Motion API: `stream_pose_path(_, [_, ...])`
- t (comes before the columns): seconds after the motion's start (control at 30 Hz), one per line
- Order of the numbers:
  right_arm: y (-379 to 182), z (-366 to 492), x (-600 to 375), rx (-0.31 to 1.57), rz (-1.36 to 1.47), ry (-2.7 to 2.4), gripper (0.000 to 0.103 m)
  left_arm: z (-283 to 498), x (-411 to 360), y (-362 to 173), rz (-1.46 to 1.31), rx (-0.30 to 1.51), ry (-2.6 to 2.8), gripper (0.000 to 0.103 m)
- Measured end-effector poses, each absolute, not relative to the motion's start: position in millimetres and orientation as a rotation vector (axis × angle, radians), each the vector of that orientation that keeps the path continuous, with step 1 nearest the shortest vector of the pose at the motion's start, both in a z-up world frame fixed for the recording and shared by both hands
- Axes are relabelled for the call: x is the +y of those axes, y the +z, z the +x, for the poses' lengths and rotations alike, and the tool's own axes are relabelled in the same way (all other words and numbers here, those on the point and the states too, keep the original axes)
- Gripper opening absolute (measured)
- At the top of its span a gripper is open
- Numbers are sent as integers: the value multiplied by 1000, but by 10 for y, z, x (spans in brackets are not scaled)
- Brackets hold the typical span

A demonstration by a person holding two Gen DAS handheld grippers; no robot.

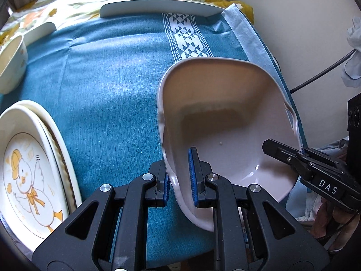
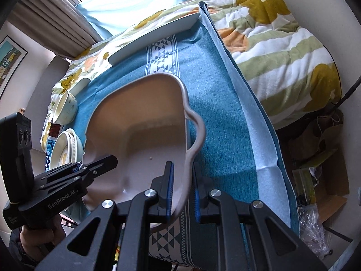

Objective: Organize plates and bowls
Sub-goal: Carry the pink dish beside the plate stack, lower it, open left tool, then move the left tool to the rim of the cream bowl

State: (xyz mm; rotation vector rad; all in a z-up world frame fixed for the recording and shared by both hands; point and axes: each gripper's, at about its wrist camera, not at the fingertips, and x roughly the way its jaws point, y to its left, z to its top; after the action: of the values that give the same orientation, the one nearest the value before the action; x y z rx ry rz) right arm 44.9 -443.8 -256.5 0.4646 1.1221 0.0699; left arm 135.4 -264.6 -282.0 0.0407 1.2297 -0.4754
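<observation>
A pale pink baking dish (image 1: 225, 117) with wavy handles hangs tilted over the teal tablecloth (image 1: 112, 90), held from both sides. My left gripper (image 1: 179, 177) is shut on the dish's left rim, one blue pad inside the dish and one outside. My right gripper (image 2: 182, 194) is shut on the opposite rim, beside the handle. In the left wrist view the right gripper (image 1: 291, 152) pinches the dish's right edge; in the right wrist view the dish (image 2: 140, 117) fills the middle, with the left gripper (image 2: 99, 160) on its rim. The dish is empty.
A stack of plates (image 1: 29, 169) with a duck picture on top sits at the cloth's left edge, a small cream bowl (image 1: 13, 67) beyond it. A flat white plate (image 1: 158, 8) lies at the far edge. A floral quilt (image 2: 282, 56) borders the cloth.
</observation>
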Motion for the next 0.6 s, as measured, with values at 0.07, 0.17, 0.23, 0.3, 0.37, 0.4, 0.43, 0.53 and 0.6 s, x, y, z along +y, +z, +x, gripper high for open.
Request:
stream_pose_path(0.07, [-2578,448,-4443,1126,473,72,14,1368,-2661,-2823,54,1236,-465,13])
stream_pose_path(0.17, [-2586,450,-4422,1135,452,72,14,1394,-2685,-2852,66,1246,-455,13])
stream_pose_path(0.23, [-2577,450,-4403,1137,434,72,14,1427,-2709,-2871,69,1250,-449,14])
stream_pose_path(0.3, [-2569,438,-4392,1133,412,73,14,1440,-2710,-2856,73,1242,-433,17])
stream_pose_path(0.37, [-2556,430,-4382,1126,384,83,14,1454,-2705,-2824,72,1227,-423,24])
stream_pose_path(0.4, [-2552,431,-4374,1126,371,86,14,1460,-2702,-2810,70,1225,-424,34])
stream_pose_path(0.43, [-2547,432,-4367,1126,353,87,14,1465,-2700,-2793,69,1220,-423,41])
stream_pose_path(0.53, [-2517,418,-4369,1120,319,82,14,1464,-2688,-2722,75,1193,-407,71])
stream_pose_path(0.6, [-2497,399,-4388,1110,314,86,26,1467,-2680,-2685,77,1185,-398,78])
